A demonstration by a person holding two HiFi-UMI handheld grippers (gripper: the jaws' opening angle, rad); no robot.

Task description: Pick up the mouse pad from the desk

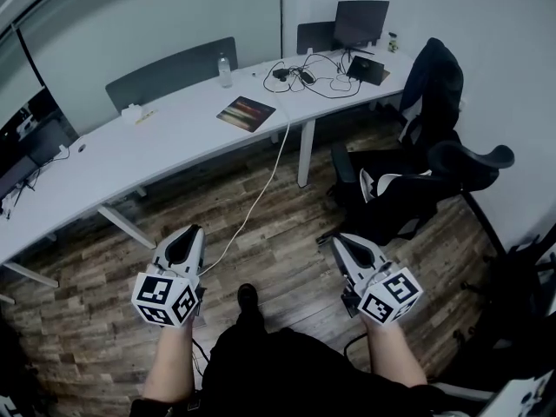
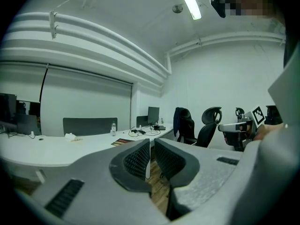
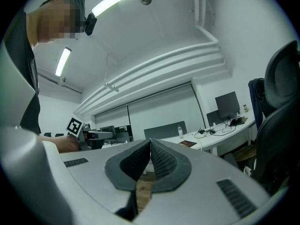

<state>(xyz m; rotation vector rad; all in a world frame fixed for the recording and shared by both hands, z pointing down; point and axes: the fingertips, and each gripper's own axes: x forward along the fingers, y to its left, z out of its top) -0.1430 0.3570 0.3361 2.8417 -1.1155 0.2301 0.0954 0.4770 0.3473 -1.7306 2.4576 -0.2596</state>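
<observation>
Across wood-plank floor [image 1: 278,233] from us, on long white bench [image 1: 130,146], dark rectangular mouse pad with colourful stripes [image 1: 246,113] lies flat near front edge. Clear water bottle [image 1: 225,70] stands just behind it, and tangle of black cables [image 1: 304,76] lies off to one side. We hold both grippers low, well apart from pad. Left gripper [image 1: 193,230] jaws nearly together, thin slit between, nothing in it. Right gripper [image 1: 338,241] jaws closed tip to tip, empty.

Dark rectangular mouse pad [image 1: 246,113] lies flat on white desk [image 1: 174,127].
</observation>
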